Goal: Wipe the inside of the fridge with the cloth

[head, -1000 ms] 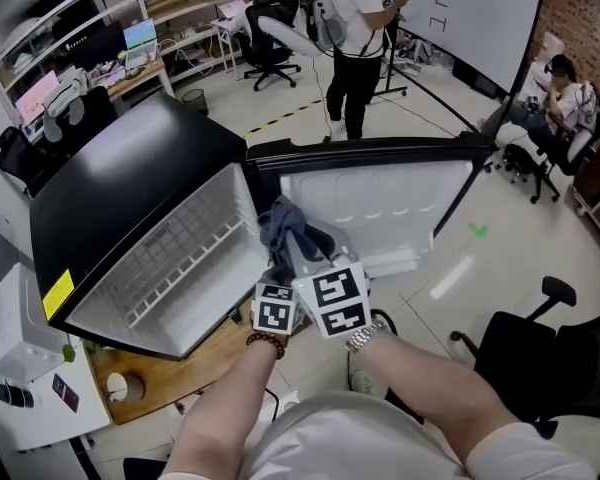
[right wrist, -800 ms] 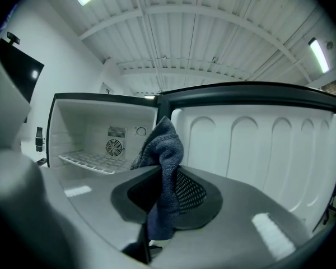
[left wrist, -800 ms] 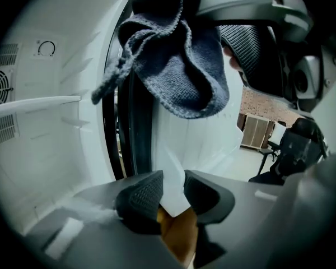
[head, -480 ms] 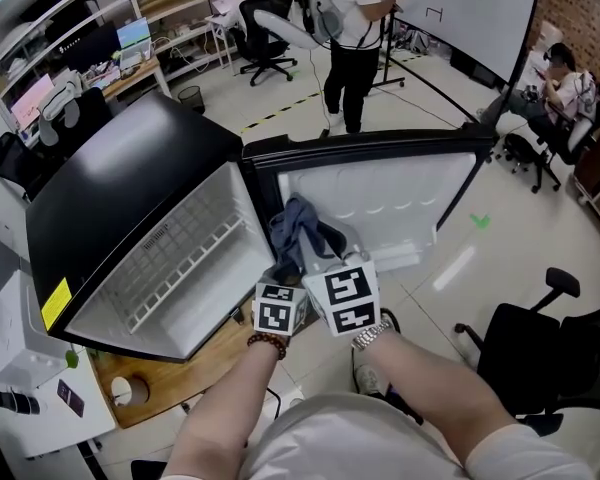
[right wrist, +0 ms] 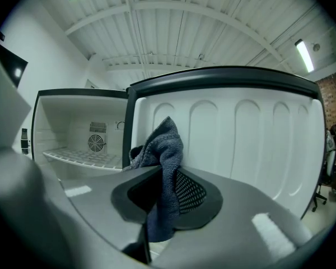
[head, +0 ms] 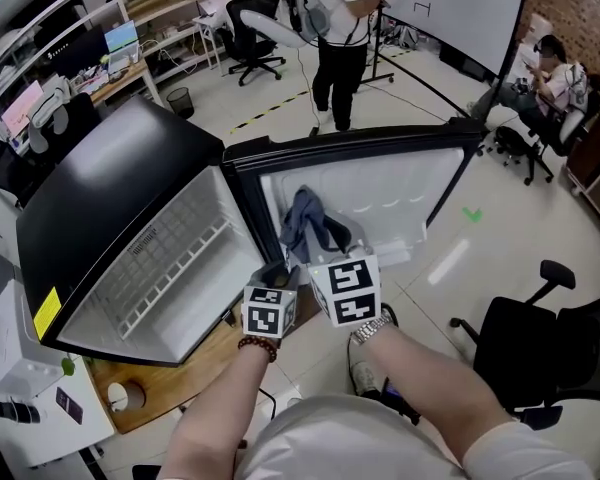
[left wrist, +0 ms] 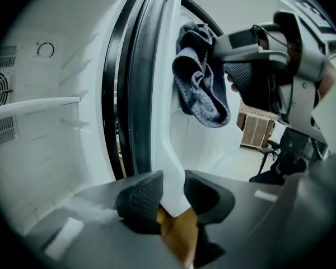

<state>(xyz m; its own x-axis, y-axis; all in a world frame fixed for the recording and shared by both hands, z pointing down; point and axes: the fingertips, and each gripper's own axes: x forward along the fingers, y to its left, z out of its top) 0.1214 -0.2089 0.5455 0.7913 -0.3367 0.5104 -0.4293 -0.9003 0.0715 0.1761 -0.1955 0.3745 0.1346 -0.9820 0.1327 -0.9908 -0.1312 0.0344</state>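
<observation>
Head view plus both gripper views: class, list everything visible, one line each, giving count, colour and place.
fridge: one, black outside, white inside, left of centre, open
fridge door: one, white liner, black rim, swung open at centre
wire shelf: one, white, inside fridge
cloth: one, grey-blue, in front of door liner
office chair: one, black, near right
whiteboard: one, white, top right
standing person: one, behind fridge
seated person: one, far right
left claw: one, grey, clamped on door's edge
right claw: one, grey, shut on cloth
</observation>
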